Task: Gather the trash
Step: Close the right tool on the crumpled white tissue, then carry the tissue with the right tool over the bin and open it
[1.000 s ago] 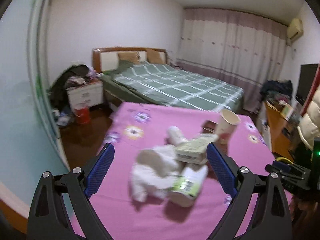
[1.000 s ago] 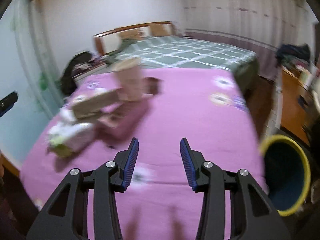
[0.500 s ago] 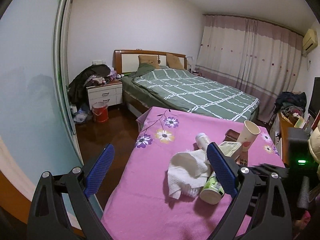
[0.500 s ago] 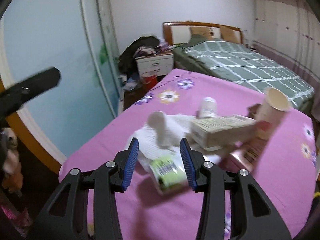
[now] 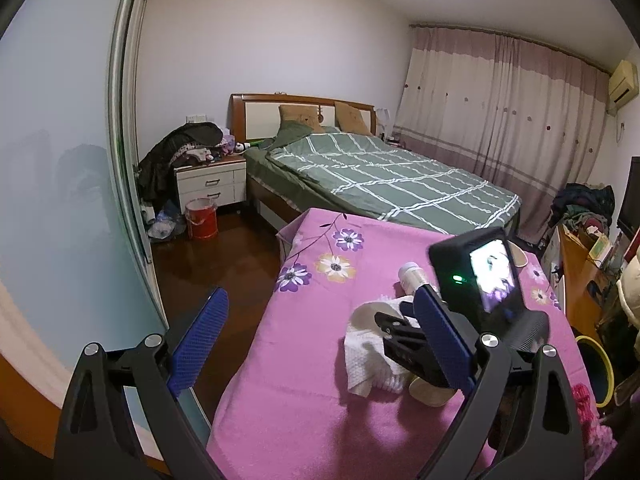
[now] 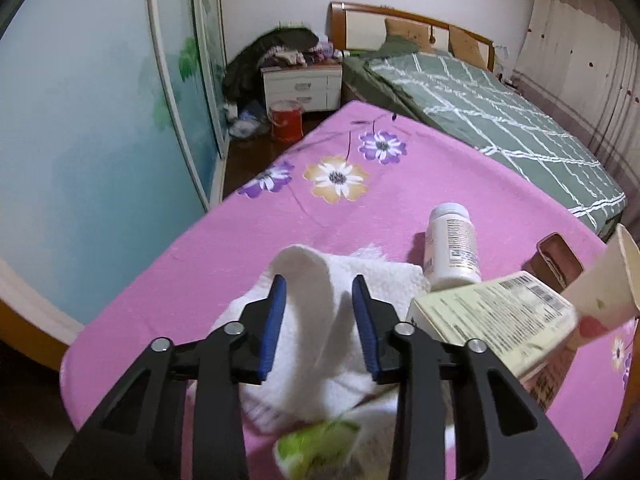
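Swung across from the bare side of the pink flowered blanket (image 6: 248, 248) and now down over the trash pile, right gripper (image 6: 320, 320) closing, blue pads on either side of a raised fold of the crumpled white paper towel (image 6: 316, 280). Not yet pinching by the look of it: slivers of gap between pads and paper on both sides. Probably the first pickup of the run getting under way.

Left gripper (image 5: 316, 344) spread wide, nothing between its fingers, drifted off to the left edge of the blanket and parked, out of the other's way.

Towel itself soft, rumpled, heaped in loose folds near the blanket's front, one loop standing up like a handle. Crowding it: a white plastic pill bottle (image 6: 450, 244) lying just behind, a pale printed cardboard box (image 6: 496, 320) touching its right side, a tipped paper cup (image 6: 604, 292) beyond, a blurred green-labelled container (image 6: 316, 452) underneath. Yellow-rimmed dark bin (image 5: 598, 372) off the blanket's right edge, likely the drop spot.
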The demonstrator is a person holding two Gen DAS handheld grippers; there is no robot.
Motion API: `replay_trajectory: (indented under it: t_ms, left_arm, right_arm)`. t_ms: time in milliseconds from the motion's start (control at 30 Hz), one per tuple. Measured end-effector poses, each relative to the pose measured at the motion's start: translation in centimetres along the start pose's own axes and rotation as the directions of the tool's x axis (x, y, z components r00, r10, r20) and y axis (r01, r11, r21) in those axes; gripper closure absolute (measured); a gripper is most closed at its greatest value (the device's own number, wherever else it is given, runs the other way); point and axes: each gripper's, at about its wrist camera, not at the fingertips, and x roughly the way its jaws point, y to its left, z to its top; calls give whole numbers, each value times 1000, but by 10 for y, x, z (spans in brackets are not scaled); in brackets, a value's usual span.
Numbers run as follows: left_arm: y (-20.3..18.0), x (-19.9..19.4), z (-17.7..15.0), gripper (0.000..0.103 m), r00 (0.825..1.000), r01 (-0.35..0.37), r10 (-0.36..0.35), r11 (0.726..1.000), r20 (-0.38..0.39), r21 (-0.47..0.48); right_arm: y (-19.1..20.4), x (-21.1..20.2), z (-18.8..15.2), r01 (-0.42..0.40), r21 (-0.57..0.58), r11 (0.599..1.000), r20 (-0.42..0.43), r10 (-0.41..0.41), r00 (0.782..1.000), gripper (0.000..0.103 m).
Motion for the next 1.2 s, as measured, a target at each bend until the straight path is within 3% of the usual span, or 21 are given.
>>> replay_trajectory:
  t_ms: [100,167,467,733,1000,1200]
  left_arm:
    - [2,2,-1,11,1000,0,0,1000,-5,-5]
    - [2,3,-2,11,1000,0,0,1000,-8,-3]
    - [0,2,-3,11,1000,2,-2,1000,-7,2]
    - [-5,0,-5,11,1000,11,-11,1000,-8,11]
    - [-20,5,-8,11,999,48,-48,998,-22,33]
    - [-36,14,-12,11,997,75,-73,996,-39,50]
  right_arm:
    - [-3,14,3,-1,-3,1000,-42,1,999,96]
    - [-7,15,5,-21,16,1000,-41,22,999,101]
    - [-23,-48,38,-152,64,986,115,144,983,101]
    - [-53,-140,55,-177,102,979,300,139,944,101]
    - [-112,-230,22,-101,193,976,413,13,911,101]
    - [-173,-289,-49,46,341,939,418,-195,887,101]
